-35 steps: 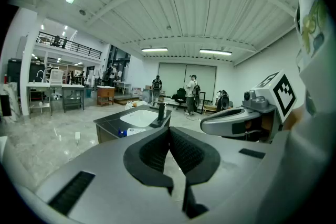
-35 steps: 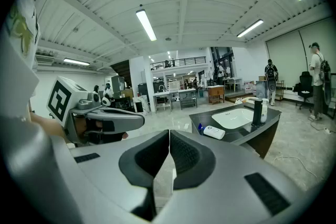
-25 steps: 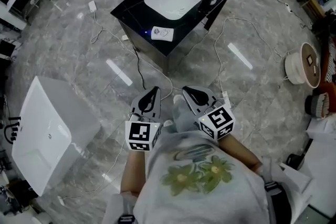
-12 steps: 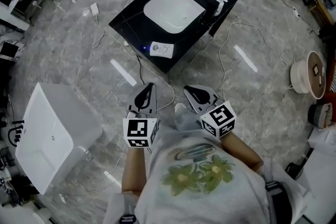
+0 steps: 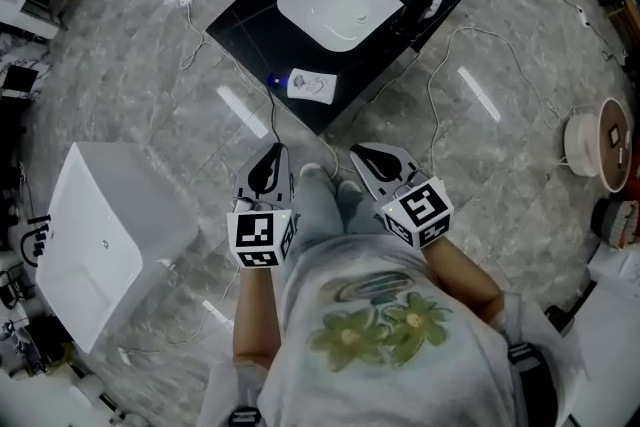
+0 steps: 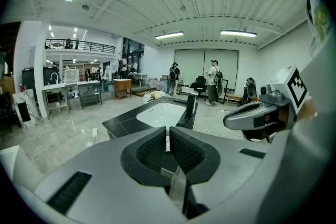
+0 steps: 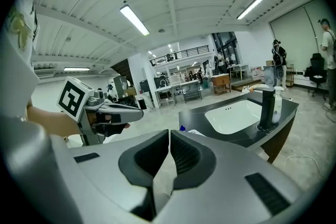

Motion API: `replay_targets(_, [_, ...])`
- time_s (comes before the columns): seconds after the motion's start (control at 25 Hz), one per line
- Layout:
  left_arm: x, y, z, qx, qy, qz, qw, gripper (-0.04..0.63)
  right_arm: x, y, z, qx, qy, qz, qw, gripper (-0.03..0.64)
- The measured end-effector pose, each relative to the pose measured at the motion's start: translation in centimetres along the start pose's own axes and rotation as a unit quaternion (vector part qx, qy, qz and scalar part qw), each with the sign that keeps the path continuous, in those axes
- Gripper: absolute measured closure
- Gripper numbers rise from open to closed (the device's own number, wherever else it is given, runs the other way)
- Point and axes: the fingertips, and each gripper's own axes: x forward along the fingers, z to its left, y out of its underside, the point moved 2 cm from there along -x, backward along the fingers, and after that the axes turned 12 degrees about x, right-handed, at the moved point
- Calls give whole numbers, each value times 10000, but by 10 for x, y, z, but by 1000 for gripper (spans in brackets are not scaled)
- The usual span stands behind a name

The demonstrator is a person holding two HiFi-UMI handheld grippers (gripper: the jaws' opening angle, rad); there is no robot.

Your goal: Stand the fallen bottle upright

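Marble floor (image 5: pixel 150 115) all around, with a black worktop (image 5: pixel 245 20) ahead of both tools. The left hand-held gripper (image 5: pixel 271 155) and right hand-held gripper (image 5: pixel 360 156) are clenched, empty.

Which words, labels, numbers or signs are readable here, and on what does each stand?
No text is readable anywhere.
The cube on the left gripper, the cube on the right gripper: square patterns only, no letters.
The white packet on the black counter: print too small to read.
The shirt: flower picture, no words.
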Motion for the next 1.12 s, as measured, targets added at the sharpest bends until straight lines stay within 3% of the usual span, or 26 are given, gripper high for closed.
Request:
replay_targets(0.32, [46, 19, 25, -72, 305, 338, 9989, 571, 40, 6, -21, 211, 215, 319, 9990, 573])
replay_targets(0.64, [93, 31, 69, -94, 668, 529, 9963, 494, 99, -7, -41, 247, 390, 591, 9972, 573])
replay_targets(0.92, [132, 41, 106, 364, 1357, 690, 9877, 388, 141, -23, -56, 318, 584, 704, 9953, 573])
replay_targets(1.12, [155, 51, 125, 625, 1846, 805, 9775, 363, 163, -27, -63, 438, 779, 744, 9932, 574])
